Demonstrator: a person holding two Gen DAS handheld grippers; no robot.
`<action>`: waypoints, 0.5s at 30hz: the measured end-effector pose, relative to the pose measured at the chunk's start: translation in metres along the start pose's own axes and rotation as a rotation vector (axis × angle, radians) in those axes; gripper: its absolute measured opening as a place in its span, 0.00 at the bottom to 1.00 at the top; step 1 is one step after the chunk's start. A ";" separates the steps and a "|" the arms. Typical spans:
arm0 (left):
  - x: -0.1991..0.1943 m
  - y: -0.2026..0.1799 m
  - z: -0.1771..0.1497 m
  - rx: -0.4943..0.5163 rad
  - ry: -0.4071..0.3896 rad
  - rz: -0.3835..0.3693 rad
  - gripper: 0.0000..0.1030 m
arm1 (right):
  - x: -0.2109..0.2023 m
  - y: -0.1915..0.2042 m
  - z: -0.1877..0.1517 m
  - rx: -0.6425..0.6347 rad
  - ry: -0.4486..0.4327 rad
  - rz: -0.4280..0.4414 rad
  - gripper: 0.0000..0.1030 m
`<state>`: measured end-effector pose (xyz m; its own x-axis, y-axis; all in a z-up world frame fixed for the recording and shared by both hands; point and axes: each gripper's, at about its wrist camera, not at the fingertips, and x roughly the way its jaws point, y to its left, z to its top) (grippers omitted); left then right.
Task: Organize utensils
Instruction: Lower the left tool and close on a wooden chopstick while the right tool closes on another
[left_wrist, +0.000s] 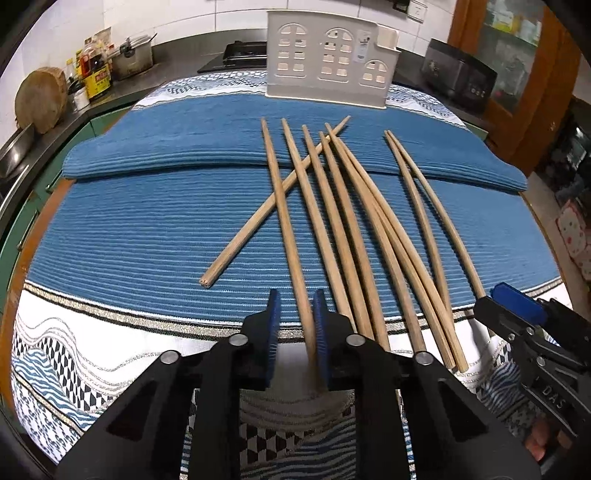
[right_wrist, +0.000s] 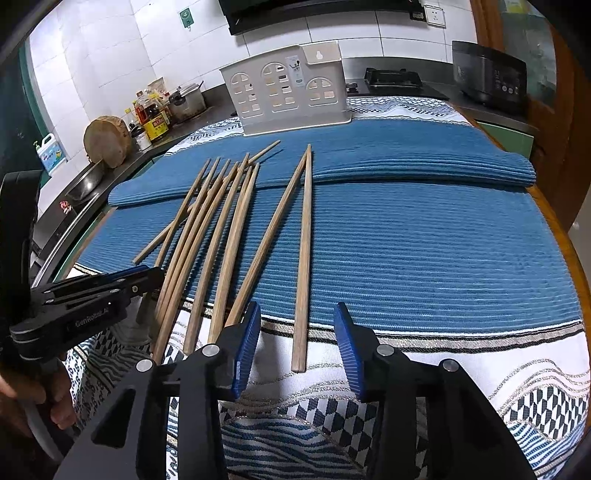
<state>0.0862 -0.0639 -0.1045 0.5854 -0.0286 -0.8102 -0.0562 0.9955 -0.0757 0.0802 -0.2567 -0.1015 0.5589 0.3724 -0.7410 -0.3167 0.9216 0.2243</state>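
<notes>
Several wooden chopsticks (left_wrist: 332, 229) lie fanned on the blue mat (left_wrist: 147, 229); far behind stands the white holder (left_wrist: 332, 62). Our left gripper (left_wrist: 295, 332) is partly closed around the leftmost stick (left_wrist: 284, 221), touching only its right pad. Our right gripper (right_wrist: 297, 343) gapes wide around the rightmost chopstick (right_wrist: 304, 258), gripping nothing.

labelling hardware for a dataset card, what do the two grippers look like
Both match: the left gripper and right gripper have matte black angular linkage frames with triangular cut-outs and round silver pivot pins. Their jaws carry flat, finely ribbed blue pads. White lettering marks the frames' sides, partly legible. No cables or sleeves show.
</notes>
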 end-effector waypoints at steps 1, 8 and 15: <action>0.000 0.000 0.000 0.006 -0.002 0.006 0.16 | 0.000 0.001 0.000 -0.001 0.000 0.002 0.38; 0.003 0.007 0.000 0.009 0.001 0.007 0.07 | 0.004 0.006 0.000 -0.015 0.007 0.000 0.38; 0.005 0.005 0.002 0.050 -0.006 -0.003 0.07 | 0.008 0.011 0.003 -0.035 0.012 -0.025 0.34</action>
<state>0.0905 -0.0584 -0.1073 0.5906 -0.0314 -0.8064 -0.0142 0.9987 -0.0492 0.0834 -0.2432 -0.1034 0.5577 0.3476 -0.7538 -0.3295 0.9262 0.1833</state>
